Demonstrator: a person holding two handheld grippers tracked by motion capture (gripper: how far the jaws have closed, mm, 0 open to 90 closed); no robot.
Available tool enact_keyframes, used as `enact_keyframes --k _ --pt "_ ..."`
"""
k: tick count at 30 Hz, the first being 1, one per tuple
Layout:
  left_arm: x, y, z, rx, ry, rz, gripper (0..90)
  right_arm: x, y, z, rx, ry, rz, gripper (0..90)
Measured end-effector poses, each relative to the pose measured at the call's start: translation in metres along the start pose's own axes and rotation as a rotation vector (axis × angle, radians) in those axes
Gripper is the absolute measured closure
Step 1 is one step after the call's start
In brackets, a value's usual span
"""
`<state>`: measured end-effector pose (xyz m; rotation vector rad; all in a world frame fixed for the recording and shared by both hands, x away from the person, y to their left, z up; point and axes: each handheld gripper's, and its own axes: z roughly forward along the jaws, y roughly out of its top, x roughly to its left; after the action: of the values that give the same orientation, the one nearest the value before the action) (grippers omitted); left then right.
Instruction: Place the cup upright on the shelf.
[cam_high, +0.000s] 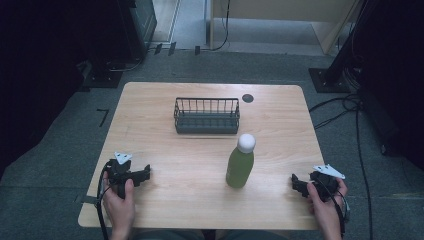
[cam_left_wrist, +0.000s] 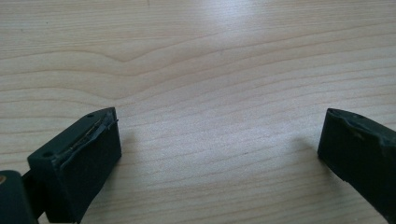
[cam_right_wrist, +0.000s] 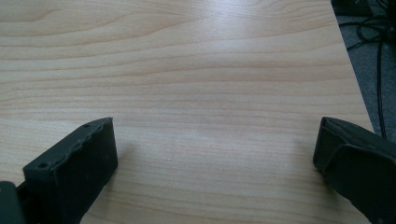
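A green bottle (cam_high: 240, 165) with a white cap stands upright near the middle of the wooden table (cam_high: 165, 150). Behind it sits a dark wire basket (cam_high: 206, 115), with nothing visible inside. My left gripper (cam_high: 144, 174) rests at the table's front left in a hand, jaws open, far left of the bottle. My right gripper (cam_high: 298, 183) rests at the front right, to the right of the bottle, also open. In the left gripper view the jaws (cam_left_wrist: 219, 140) stand wide apart over bare wood. The right gripper view shows the same, jaws (cam_right_wrist: 217, 144) apart with nothing between them.
A small dark round spot (cam_high: 248, 98) marks the table behind the basket. The table's right edge (cam_right_wrist: 355, 70) lies close to my right gripper, with grey floor and cables (cam_high: 350, 107) beyond. Dark equipment stands at the far left and right.
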<state>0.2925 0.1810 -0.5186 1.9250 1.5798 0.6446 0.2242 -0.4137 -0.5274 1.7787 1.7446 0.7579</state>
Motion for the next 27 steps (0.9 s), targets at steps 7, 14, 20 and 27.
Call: enact_keyframes --k 7,14,20,27 --pt "0.0 0.0 0.0 0.0 0.0 0.0 0.1 -0.003 0.001 0.0 -0.007 0.018 0.008 0.0" --pt "0.0 0.0 0.0 0.0 0.0 0.0 0.0 -0.001 0.004 -0.004 -0.007 0.018 0.003 0.0" --pt "0.0 0.0 0.0 0.0 0.0 0.0 0.0 0.014 0.013 -0.017 -0.044 0.043 -0.027 0.0" --pt "0.0 0.0 0.0 0.0 0.0 0.0 0.0 0.028 0.017 -0.022 -0.047 0.083 -0.055 0.0"
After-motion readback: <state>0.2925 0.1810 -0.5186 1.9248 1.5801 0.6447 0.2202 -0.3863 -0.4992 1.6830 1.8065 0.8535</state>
